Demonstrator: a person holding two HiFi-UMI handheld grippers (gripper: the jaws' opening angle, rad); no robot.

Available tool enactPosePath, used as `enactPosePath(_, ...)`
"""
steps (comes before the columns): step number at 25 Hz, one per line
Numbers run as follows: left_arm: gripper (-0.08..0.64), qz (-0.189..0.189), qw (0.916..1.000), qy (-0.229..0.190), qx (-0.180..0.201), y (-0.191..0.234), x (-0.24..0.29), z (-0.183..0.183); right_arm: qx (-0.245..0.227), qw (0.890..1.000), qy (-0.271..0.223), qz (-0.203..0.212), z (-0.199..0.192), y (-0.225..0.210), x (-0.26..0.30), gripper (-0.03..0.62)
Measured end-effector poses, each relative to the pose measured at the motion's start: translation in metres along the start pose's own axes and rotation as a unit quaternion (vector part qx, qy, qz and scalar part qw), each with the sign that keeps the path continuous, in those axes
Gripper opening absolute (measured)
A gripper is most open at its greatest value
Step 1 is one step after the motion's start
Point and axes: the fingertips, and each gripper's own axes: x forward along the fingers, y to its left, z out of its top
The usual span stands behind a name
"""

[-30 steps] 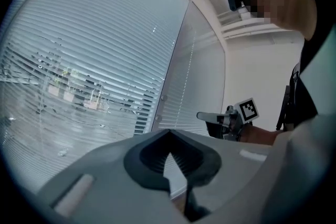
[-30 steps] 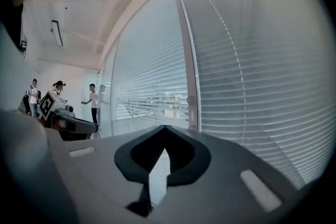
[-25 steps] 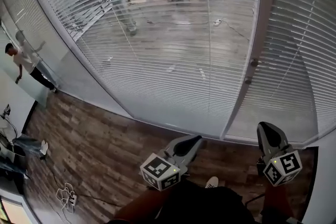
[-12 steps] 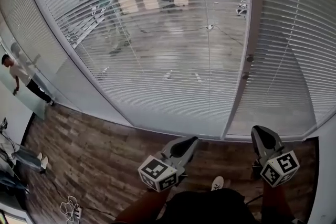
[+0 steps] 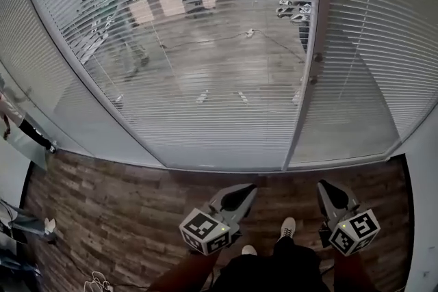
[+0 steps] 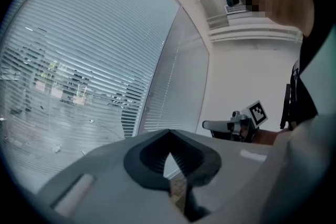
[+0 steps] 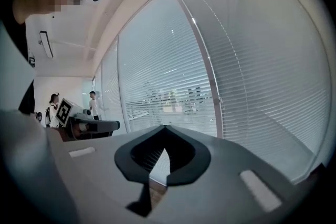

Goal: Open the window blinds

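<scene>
Head view: left claw (image 5: 250, 187), right claw (image 5: 321, 183) clenched, empty; blinds (image 5: 205, 44) cut off at top.

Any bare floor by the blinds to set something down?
Widest bare patch: wood floor left of the left tongs, bordered by the foot of the blinds. A narrower strip lies between it and the right tongs. Crowded: the far-left edge with a shoe and cable, and around the wearer's shoes.
</scene>
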Motion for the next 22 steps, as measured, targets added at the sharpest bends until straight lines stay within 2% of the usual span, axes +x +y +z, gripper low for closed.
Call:
enactPosePath(4, 0.0, -0.008, 0.9999, -0.002, -0.008, -0.009, -0.01, -0.013, -0.005, 1.0, 0.007, -0.016, -0.016, 0.016, -0.026, 0.025)
enactPosePath(9, 0.0, -0.007, 0.9999, -0.005, -0.007, -0.014, -0.018, -0.014, -0.004, 1.0, 0.01, -0.019, -0.022, 0.021, -0.033, 0.025)
enactPosePath(16, 0.0, 0.023, 0.9995, -0.021, -0.007, -0.021, -0.002, -0.013, -0.021, 0.999, 0.016, 0.024, -0.023, 0.011, -0.036, 0.025)
enactPosePath(19, 0.0, 0.028, 0.999, -0.033, -0.004, -0.036, 0.008, 0.001, -0.038, 0.998, 0.019, 0.041, -0.008, 0.011, -0.047, 0.025)
enactPosePath(22, 0.0, 0.027, 0.999, -0.036, -0.003, -0.053, 0.019, 0.004, -0.034, 0.998, 0.023, 0.049, -0.007, 0.002, -0.057, 0.024)
